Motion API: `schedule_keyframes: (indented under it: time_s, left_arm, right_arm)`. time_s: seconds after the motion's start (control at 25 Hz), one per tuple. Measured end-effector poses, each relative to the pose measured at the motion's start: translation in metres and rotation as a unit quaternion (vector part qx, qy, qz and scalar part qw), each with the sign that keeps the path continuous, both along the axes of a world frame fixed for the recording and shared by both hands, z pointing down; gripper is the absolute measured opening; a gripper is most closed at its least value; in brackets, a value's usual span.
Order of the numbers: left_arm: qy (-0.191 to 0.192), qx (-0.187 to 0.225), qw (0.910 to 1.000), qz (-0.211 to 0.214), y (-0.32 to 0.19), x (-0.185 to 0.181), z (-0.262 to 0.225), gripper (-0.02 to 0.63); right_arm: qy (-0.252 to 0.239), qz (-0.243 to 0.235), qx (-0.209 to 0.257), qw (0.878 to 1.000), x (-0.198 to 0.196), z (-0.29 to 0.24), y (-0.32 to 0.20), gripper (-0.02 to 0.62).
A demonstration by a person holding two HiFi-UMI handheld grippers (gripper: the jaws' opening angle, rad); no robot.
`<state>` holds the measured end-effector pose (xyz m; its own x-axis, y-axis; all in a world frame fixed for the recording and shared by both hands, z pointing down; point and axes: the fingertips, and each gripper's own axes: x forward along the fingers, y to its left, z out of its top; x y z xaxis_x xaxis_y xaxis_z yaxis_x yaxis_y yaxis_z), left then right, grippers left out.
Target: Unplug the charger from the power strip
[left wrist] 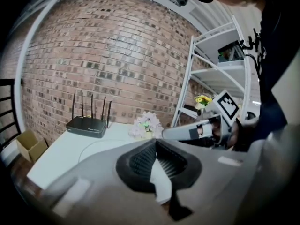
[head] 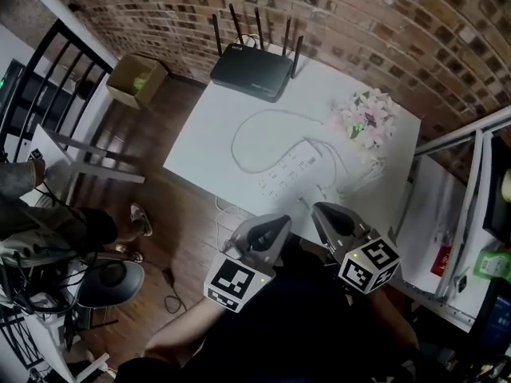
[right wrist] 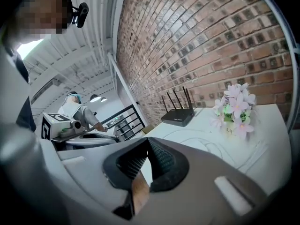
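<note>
A white power strip (head: 289, 170) lies in the middle of the white table (head: 215, 126), its cord curling in a loop behind it. At its near end sits a small white block, probably the charger (head: 322, 195), with thin white cable trailing right. Both grippers hover over the table's near edge, apart from the strip. My left gripper (head: 281, 220) (left wrist: 154, 142) is shut with nothing between its jaws. The right gripper (head: 318, 210) (right wrist: 147, 139) is also shut and empty. Each gripper view shows the other gripper alongside. The strip is hidden behind the jaws in both gripper views.
A black router (head: 251, 69) with several antennas stands at the table's back by the brick wall. Pink flowers (head: 366, 118) sit at the right. A white shelf (head: 471, 214) stands right of the table. On the floor to the left are a cardboard box (head: 137, 78) and a black chair (head: 48, 78).
</note>
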<state>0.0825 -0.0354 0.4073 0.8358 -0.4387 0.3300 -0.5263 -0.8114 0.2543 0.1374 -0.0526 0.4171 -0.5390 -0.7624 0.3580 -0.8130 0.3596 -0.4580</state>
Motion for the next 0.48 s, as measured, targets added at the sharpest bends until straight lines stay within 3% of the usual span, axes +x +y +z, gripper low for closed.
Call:
schedule_keyframes:
  time_s: [0.48]
  left_arm:
    - [0.005, -0.009, 0.9999, 0.001, 0.001, 0.012, 0.007, 0.006]
  right_arm:
    - [0.014, 0.025, 0.003, 1.0, 0.019, 0.003, 0.006, 0.011]
